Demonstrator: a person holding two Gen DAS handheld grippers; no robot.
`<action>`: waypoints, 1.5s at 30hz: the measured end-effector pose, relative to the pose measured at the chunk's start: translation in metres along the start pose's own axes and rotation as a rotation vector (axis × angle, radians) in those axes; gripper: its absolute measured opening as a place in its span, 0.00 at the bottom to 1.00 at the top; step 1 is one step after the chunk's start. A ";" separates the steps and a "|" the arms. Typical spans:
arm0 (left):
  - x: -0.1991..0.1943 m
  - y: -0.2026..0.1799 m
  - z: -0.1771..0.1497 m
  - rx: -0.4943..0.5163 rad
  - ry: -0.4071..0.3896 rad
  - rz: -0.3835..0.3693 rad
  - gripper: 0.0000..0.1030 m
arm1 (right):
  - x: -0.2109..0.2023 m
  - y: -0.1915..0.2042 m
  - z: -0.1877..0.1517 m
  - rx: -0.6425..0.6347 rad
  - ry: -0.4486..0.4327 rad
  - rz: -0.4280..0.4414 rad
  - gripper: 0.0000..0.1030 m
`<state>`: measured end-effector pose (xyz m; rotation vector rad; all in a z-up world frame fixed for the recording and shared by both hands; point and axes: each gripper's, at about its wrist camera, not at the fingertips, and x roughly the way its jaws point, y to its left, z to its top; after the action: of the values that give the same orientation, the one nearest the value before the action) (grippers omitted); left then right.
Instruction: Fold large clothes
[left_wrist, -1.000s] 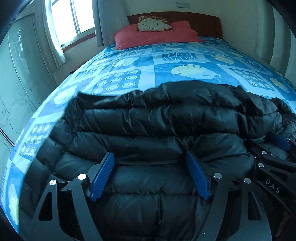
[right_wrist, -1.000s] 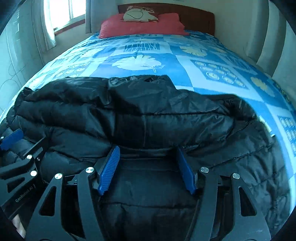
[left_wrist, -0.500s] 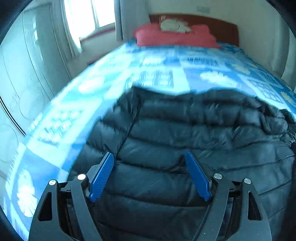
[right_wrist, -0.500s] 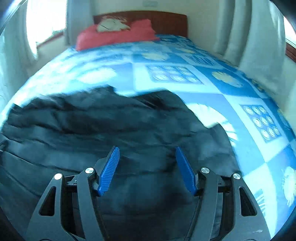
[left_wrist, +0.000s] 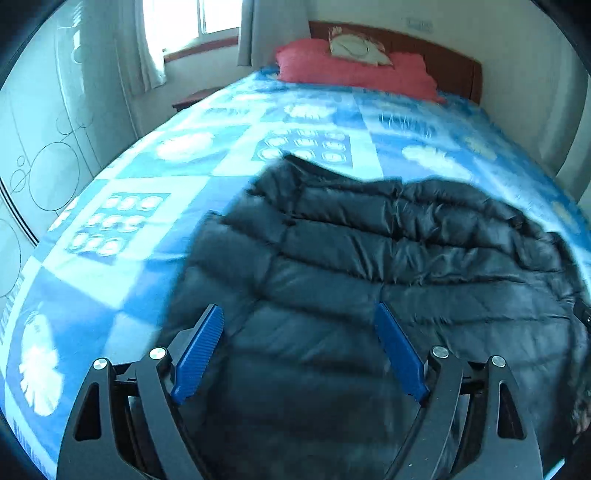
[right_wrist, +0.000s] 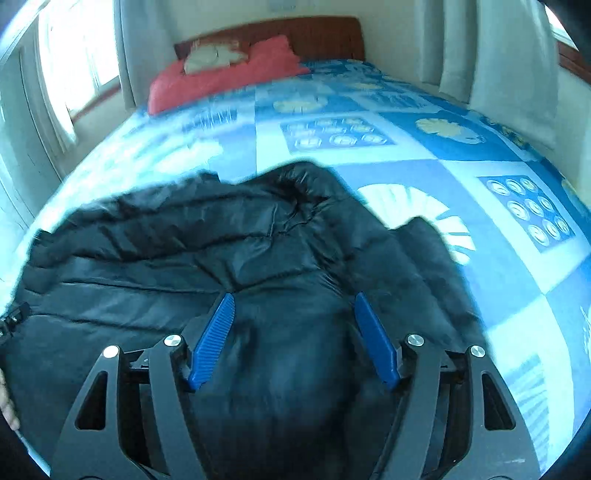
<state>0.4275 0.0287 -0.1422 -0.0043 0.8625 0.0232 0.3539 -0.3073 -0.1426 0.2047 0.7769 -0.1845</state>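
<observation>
You see a black puffer jacket (left_wrist: 388, 266) of quilted cloth with a slight sheen. Beneath it lies a matt, printed blue bedspread (left_wrist: 155, 206), also cloth. The headboard (right_wrist: 317, 33) looks like polished brown wood. The gripper pads (right_wrist: 214, 339) are ribbed blue plastic on matt black arms with shiny metal screws.
</observation>
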 end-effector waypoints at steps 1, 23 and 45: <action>-0.011 0.006 -0.004 -0.007 -0.017 0.002 0.81 | -0.013 -0.007 -0.004 0.001 -0.014 -0.015 0.73; -0.050 0.090 -0.124 -0.471 0.148 -0.242 0.82 | -0.058 -0.088 -0.118 0.394 0.087 0.124 0.83; -0.117 0.093 -0.157 -0.452 0.027 -0.204 0.21 | -0.124 -0.082 -0.161 0.435 0.007 0.259 0.20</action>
<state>0.2301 0.1174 -0.1546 -0.5163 0.8653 0.0263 0.1387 -0.3352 -0.1762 0.7142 0.7022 -0.1050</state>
